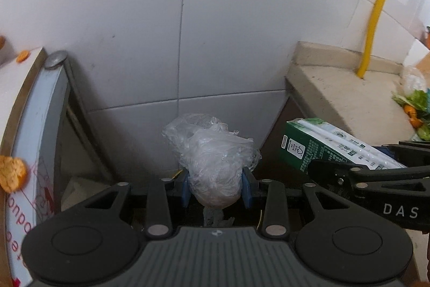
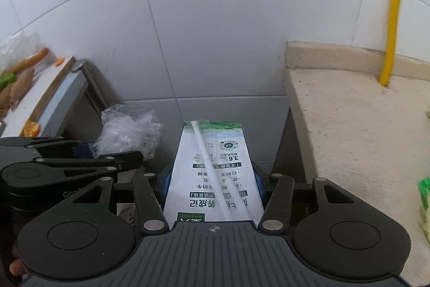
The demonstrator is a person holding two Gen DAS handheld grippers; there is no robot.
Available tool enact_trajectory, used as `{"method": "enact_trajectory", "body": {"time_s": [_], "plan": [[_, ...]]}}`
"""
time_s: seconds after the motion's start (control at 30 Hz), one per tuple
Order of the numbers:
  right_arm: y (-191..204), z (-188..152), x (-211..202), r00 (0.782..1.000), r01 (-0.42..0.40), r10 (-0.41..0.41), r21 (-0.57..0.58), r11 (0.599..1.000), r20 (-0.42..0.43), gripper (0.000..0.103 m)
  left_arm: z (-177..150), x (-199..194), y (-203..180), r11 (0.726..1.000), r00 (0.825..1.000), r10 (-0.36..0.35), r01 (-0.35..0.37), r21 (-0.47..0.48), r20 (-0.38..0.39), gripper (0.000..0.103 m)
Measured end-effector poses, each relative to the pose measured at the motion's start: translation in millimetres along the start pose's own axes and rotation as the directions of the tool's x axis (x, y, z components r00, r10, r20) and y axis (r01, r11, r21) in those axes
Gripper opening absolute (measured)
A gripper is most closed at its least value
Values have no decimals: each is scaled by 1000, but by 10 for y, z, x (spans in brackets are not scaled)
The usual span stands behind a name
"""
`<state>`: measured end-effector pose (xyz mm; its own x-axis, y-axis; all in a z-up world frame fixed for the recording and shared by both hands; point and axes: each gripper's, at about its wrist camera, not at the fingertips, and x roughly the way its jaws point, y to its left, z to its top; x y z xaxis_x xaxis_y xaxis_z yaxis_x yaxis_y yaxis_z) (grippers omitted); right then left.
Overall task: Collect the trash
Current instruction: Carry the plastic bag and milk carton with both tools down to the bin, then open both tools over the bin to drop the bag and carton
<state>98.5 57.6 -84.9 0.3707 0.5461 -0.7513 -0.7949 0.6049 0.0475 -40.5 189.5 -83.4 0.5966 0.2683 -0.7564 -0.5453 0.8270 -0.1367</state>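
Here, surface: a beige speckled stone counter [image 2: 349, 125] stands at the right, and a gap drops beside it.
Room: a wall of large white glossy tiles [image 1: 134, 45] is behind, with a yellow pipe [image 1: 376, 18] going down into the counter.
Left gripper [image 1: 216, 186]: its blue pads are clamped on a crumpled ball of clear plastic film [image 1: 212, 155], held over the gap.
Right gripper [image 2: 213, 186]: its jaws are pressed on both sides of a green and white milk carton [image 2: 215, 166], which has a white straw [image 2: 212, 166] stuck along its face.
Left side: a white board with orange peel pieces [image 1: 12, 174] on it, near the film.
Right edge: green leaves and peels [image 1: 414, 109] lie on the counter.
Between: both grippers are just beside each other.
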Motion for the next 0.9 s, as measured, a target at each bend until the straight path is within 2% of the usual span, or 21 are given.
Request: {"method": "enact_trajectory", "body": {"time_s": [0.43,0.63,0.9], "plan": [[-181,24,343,992,-101,101,8,995,-78,61,24,349,-93,992,991,115,-118,-37,-75,31],[-249,-39,569,987,-82,88,50,995,-136,61,-31,512,-100,994,987,105,-110,-30,-125,31],[-222,-47,740,981,-69,81,68,995,-178,61,33,659,-126,994,985,108,-111,-11,-135,31]]}}
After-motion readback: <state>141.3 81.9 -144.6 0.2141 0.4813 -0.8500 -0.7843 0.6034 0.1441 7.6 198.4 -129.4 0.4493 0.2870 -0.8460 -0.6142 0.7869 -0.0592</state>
